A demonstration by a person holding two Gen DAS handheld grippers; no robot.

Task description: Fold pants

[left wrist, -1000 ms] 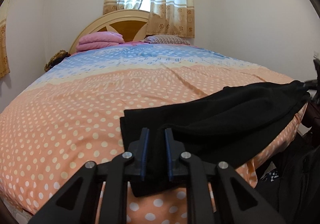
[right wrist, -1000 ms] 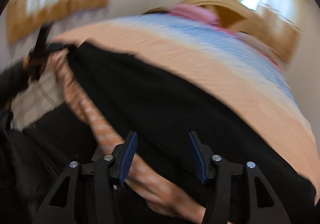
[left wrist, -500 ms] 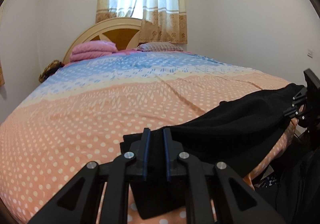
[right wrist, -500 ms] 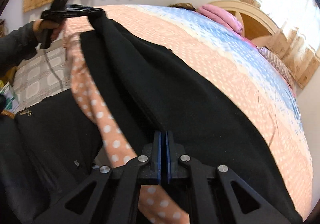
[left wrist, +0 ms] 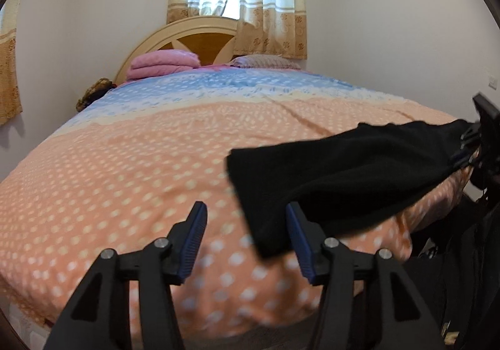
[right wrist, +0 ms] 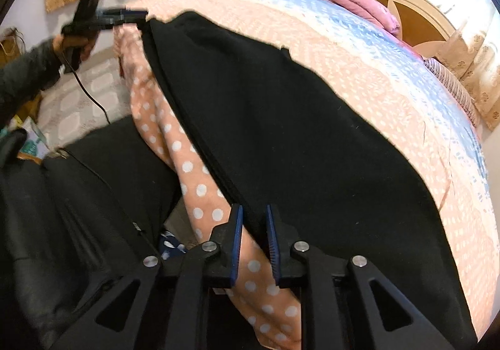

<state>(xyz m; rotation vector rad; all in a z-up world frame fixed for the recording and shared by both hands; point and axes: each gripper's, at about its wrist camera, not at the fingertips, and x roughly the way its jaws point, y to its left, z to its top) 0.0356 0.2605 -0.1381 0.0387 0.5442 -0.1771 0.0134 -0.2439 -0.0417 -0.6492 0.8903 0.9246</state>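
The black pants (left wrist: 337, 175) lie along the near edge of the polka-dot bedspread (left wrist: 131, 162). The left gripper (left wrist: 247, 234) is spread wide, holding nothing; the right gripper (right wrist: 253, 231) has its jaws slightly apart around the pants' edge. Judged mid-fold: next, regrip the loose end

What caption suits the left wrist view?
Open left gripper beside black pants on the dotted bedspread.
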